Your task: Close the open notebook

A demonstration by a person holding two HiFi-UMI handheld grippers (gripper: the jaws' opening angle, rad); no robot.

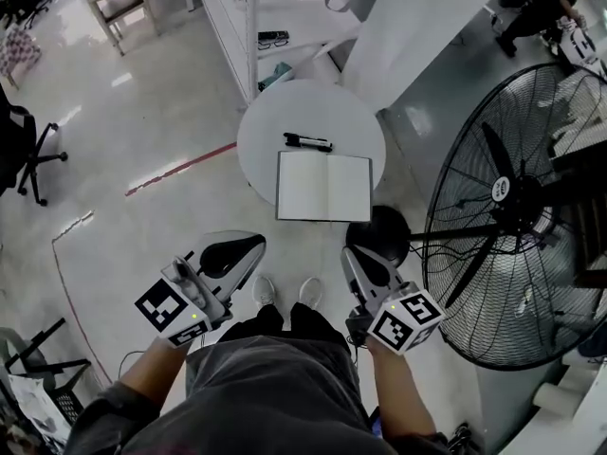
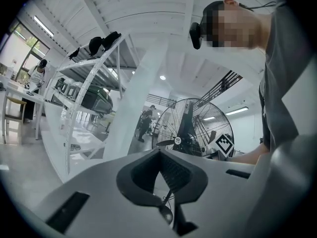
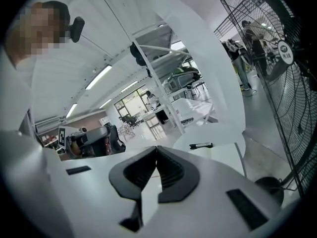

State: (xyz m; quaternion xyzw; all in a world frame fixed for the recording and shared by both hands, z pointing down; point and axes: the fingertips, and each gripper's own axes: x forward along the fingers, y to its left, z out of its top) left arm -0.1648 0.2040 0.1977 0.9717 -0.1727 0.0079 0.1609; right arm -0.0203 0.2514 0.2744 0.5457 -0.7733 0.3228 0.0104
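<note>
Head view: nearest the person, the left gripper (image 1: pixel 248 245) and right gripper (image 1: pixel 351 256) are both pressed together, pinching nothing. Ahead of their tips, well apart, the notebook (image 1: pixel 323 186) lies open on the round table (image 1: pixel 285 112), with a pen (image 1: pixel 308 141) just beyond. I'd say closing hasn't begun.

Open lab or workshop hall: glossy pale floor (image 1: pixel 142 102) with red tape line (image 1: pixel 180 169) at 10 o'clock, white metal shelving (image 1: pixel 248 27) at 12, big floor fan (image 1: pixel 512 216) at 3, office chair (image 1: pixel 33 154) at 9, strip lights (image 2: pixel 43 27) overhead.
</note>
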